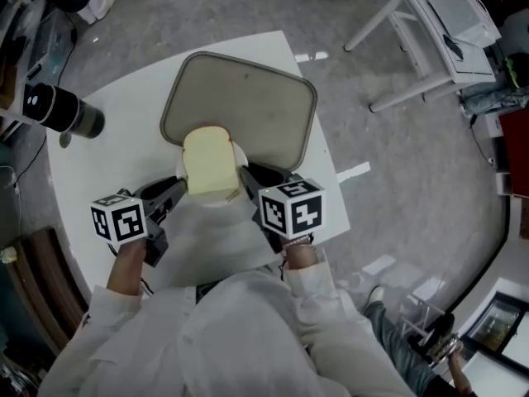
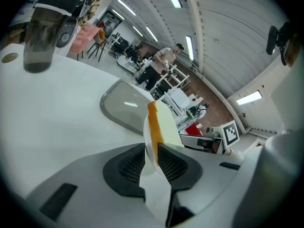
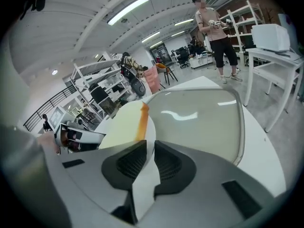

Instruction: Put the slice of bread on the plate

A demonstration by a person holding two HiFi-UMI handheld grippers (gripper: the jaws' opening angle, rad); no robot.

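Note:
A pale slice of bread (image 1: 210, 163) with an orange crust lies on a small white plate (image 1: 238, 153). Both grippers hold that plate by its rim. My left gripper (image 1: 178, 188) is shut on the plate's left rim, my right gripper (image 1: 246, 177) on its right rim. In the left gripper view the plate (image 2: 148, 144) is seen edge-on between the jaws of the left gripper (image 2: 152, 158), with the bread (image 2: 167, 125) on its right side. The right gripper view shows the right gripper (image 3: 150, 160) clamping the plate (image 3: 150, 137), the bread (image 3: 121, 127) to the left.
A grey tray (image 1: 244, 98) lies on the white round table (image 1: 99, 172) just beyond the plate. A dark tumbler (image 1: 62, 110) stands at the table's left edge. A white desk (image 1: 430, 31) is off to the far right. A person (image 3: 216, 32) stands in the background.

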